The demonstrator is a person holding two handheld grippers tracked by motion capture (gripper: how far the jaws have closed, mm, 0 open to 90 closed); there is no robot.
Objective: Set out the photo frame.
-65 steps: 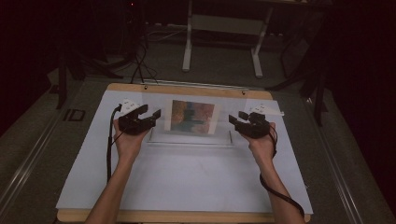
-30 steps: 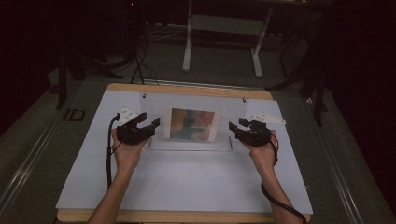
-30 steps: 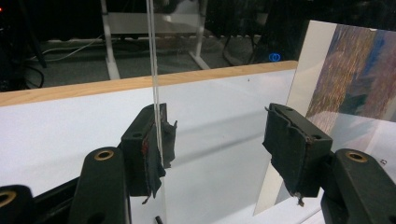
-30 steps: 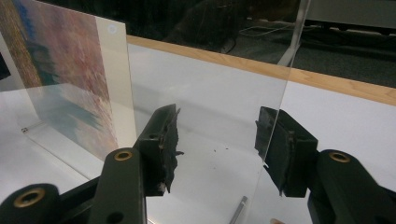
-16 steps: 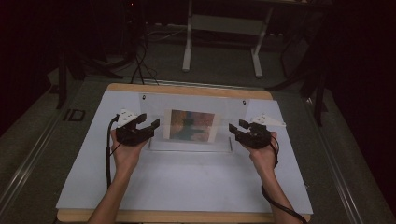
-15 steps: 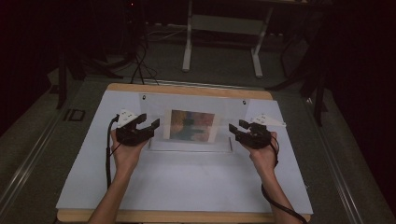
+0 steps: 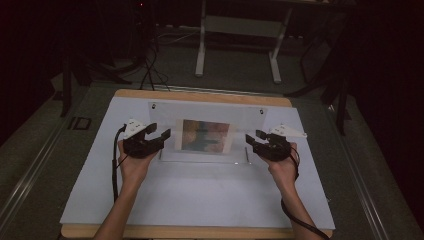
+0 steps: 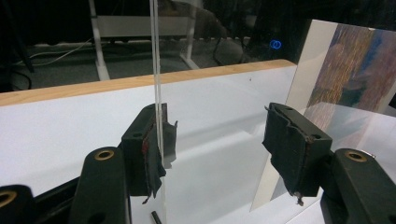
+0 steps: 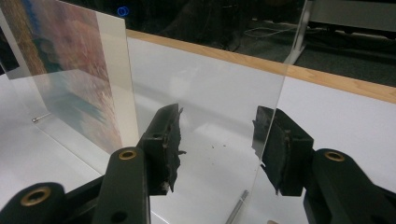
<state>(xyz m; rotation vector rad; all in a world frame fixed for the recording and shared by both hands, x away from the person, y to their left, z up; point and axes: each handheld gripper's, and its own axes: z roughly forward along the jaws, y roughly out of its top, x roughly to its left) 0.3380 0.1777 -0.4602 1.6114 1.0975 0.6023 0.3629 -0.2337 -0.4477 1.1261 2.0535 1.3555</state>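
Both hand-held grippers wide open, jaws straddling clear acrylic frame [image 7: 207,132] edges.

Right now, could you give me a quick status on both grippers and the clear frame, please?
Left gripper open, frame edge against one pad. Right gripper open, closing in, astride the other edge. Clear frame upright on the table, picture inside. Nothing in the way.

Looks like we're in some kind of lab or recording studio setup, not anybody's home. We've got a wooden-edged table [image 7: 200,95] covered with a plain white board [image 7: 200,195], lit while everything around it sits dark. Behind it there's a white metal stand [image 7: 237,25] on a grey carpeted floor [image 7: 240,70], loose black cables [image 7: 150,65] trailing around, and dark stand legs [image 7: 340,85] off to the side, so a test rig space basically
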